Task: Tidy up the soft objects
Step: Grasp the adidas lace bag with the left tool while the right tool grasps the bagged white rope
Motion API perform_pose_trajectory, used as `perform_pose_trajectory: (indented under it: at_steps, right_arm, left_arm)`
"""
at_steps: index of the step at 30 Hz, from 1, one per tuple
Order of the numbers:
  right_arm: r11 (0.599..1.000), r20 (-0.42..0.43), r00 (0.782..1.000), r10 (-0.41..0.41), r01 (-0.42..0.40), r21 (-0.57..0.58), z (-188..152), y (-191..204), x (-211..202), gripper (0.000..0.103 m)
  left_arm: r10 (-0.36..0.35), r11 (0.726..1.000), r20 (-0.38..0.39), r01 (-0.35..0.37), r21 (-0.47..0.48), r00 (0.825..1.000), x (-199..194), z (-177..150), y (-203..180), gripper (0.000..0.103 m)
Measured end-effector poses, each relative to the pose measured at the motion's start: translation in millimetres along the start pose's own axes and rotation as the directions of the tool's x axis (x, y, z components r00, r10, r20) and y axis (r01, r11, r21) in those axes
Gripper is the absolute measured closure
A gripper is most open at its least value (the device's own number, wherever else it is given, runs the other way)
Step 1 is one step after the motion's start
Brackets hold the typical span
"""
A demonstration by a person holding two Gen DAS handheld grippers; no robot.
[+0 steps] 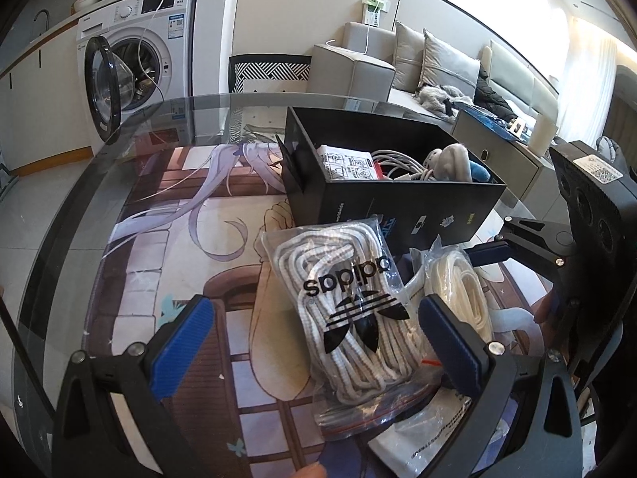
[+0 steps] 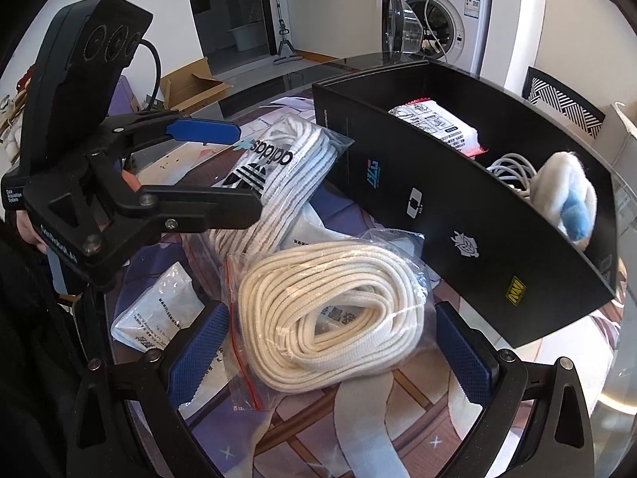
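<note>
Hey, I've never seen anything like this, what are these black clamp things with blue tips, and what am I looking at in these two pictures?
They are two hand-held grippers, each with a camera looking along its fingers. One picture comes from the left gripper, the other from the right gripper. Both are open and hold nothing. On the glass table lies a printed mat. On it are an adidas bag of laces between the left fingers and a bag of cream cord between the right ones. Behind stands a black box holding a packet, cables and a plush toy.

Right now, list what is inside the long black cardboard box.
The black box holds a printed white packet, coiled grey-white cables and a white-and-blue plush. Anything beneath them is hidden.
</note>
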State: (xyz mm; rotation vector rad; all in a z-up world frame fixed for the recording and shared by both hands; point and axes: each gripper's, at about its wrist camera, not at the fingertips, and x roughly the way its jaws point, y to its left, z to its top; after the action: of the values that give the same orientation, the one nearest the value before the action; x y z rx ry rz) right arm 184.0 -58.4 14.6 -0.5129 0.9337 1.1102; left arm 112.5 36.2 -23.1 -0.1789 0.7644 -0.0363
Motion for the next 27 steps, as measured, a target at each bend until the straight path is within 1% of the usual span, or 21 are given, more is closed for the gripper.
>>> perform_pose_trajectory:
  at_steps: [3, 4, 5, 6, 8, 12, 14, 15, 17, 19, 23, 27]
  right_arm:
    - [1.000, 0.010, 1.000, 0.014, -0.014, 0.007, -0.2, -0.9, -1.2, 0.001]
    - [1.000, 0.013, 1.000, 0.017, -0.018, 0.014, -0.7, -1.8, -1.7, 0.003]
    - [1.000, 0.019, 1.000, 0.018, -0.019, 0.019, -1.7, -2.2, -2.8, 0.008]
    - [1.000, 0.026, 0.999, 0.020, -0.020, 0.023, -2.7, -2.9, -4.8, 0.010]
    - [0.999, 0.033, 0.999, 0.020, -0.020, 0.028, -4.9, -3.6, -8.3, 0.018]
    - [0.999, 0.038, 0.999, 0.008, -0.010, 0.033, -10.2, -1.9, -13.7, 0.025]
    - [0.999, 0.042, 0.999, 0.005, -0.007, 0.037, -12.1, -1.0, -16.0, 0.028]
    - [0.999, 0.044, 0.999, 0.002, -0.004, 0.040, -13.1, -1.0, -17.2, 0.029]
    - [0.999, 0.051, 0.999, 0.000, -0.002, 0.042, -14.9, 1.0, -18.8, 0.032]
    - [0.999, 0.060, 0.998, -0.006, 0.003, 0.046, -17.0, 1.5, -21.7, 0.033]
    - [0.998, 0.082, 0.997, -0.018, 0.013, 0.053, -23.1, 4.5, -31.3, 0.033]
    - [0.998, 0.107, 0.994, -0.030, 0.024, 0.062, -29.1, 7.2, -44.7, 0.033]
  left_arm:
    - [-0.003, 1.000, -0.014, 0.003, -0.008, 1.000, 3.6, 0.8, -1.8, 0.000]
    - [-0.010, 1.000, -0.023, 0.009, -0.008, 1.000, 5.1, 0.8, -2.5, 0.002]
    - [-0.015, 1.000, -0.032, 0.015, -0.006, 0.999, 6.8, 0.8, -3.6, 0.002]
    - [-0.016, 1.000, -0.036, 0.016, -0.005, 0.999, 7.3, 0.8, -4.0, 0.003]
    - [-0.031, 1.000, -0.041, 0.031, -0.004, 0.999, 8.6, 0.9, -4.6, 0.012]
    - [-0.056, 0.998, -0.043, 0.056, 0.000, 0.998, 9.6, 0.5, -6.0, 0.023]
    - [-0.073, 0.997, -0.040, 0.073, 0.005, 0.997, 8.5, 0.1, -7.5, 0.035]
    - [-0.079, 0.997, -0.042, 0.079, 0.006, 0.996, 8.3, 0.1, -7.2, 0.036]
    - [-0.087, 0.996, -0.042, 0.088, 0.014, 0.995, 7.5, -1.0, -8.4, 0.046]
    - [-0.102, 0.995, -0.042, 0.103, 0.016, 0.994, 6.2, -1.7, -8.7, 0.052]
    - [-0.113, 0.993, -0.034, 0.114, 0.023, 0.993, 2.0, -2.4, -8.8, 0.058]
    - [-0.123, 0.992, -0.020, 0.124, 0.019, 0.992, -3.6, -2.6, -8.6, 0.059]
